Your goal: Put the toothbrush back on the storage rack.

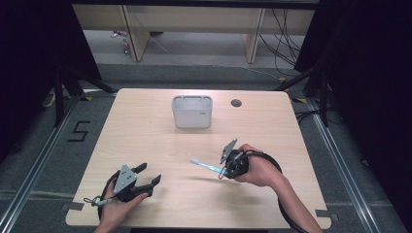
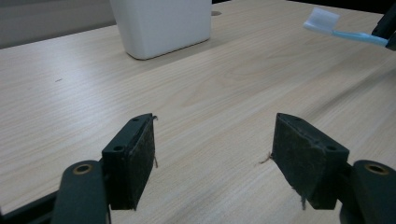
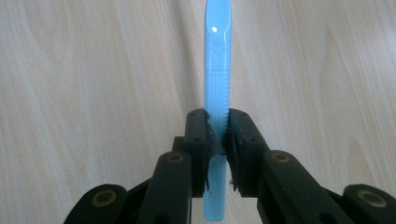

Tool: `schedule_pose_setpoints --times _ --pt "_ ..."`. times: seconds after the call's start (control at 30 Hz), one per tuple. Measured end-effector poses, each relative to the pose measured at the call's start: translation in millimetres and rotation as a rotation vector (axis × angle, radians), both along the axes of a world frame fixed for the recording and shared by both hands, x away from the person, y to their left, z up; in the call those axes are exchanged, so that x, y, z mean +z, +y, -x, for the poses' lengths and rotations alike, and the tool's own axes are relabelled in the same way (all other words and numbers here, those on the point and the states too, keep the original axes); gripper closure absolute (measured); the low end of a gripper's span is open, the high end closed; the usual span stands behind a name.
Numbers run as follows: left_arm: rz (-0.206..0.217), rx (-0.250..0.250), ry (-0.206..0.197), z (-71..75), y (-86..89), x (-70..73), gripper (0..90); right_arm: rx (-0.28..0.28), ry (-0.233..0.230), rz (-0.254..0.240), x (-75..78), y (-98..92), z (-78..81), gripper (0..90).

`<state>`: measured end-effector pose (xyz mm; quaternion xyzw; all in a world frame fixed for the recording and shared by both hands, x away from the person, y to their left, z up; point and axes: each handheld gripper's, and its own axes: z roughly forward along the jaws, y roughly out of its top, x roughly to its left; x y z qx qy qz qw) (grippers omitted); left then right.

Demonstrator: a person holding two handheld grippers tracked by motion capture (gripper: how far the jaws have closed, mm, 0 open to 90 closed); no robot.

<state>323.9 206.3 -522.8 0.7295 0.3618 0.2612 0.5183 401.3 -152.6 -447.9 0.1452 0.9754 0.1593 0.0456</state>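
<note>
Toothbrush (image 3: 215, 70): light blue handle, white brush head, clamped between the two black jaws of the right gripper (image 3: 217, 135). In the right gripper view both pads press on the ribbed part of the handle; the rear end of the handle extends below the jaws and the longer front part runs straight up and away from them, above the wood grain. In the high view the right gripper (image 1: 228, 167) sits right of the table centre, held by the person's right hand (image 1: 260, 170), with its grey plate tilted upward. The toothbrush (image 1: 204, 165) projects from it toward the left, head outermost, and a shadow lies on the board beneath it. In the left gripper view the brush head (image 2: 322, 21) appears at the upper right, clear of the surface.

Left gripper (image 1: 145, 179): released, jaws spread wide with bare table between them, nothing in contact with the pads (image 2: 135, 158). It rests low near the front left edge of the table (image 1: 145, 136), held by the left hand (image 1: 116, 206), well apart from the right gripper.

White holder (image 1: 192, 111): an upright, open-topped container standing at the far middle of the table, well apart from both grippers. A round cable hole (image 1: 236, 103) lies just to its right.
</note>
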Motion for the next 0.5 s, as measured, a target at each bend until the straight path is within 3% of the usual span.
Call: schedule_pose_setpoints --times 0.03,0.13,0.5 --pt "-0.001 0.000 0.001 -0.1 -0.1 0.0 29.6 0.014 -0.011 -0.008 -0.4 -1.2 -1.4 79.0" --pt "0.000 0.002 0.001 0.0 0.3 0.0 29.7 -0.033 -0.041 -0.042 -0.1 -4.0 0.7 79.0" --pt "-0.002 0.008 0.006 0.6 1.3 0.7 29.7 -0.113 -0.101 -0.142 -0.6 -14.0 3.5 79.0"
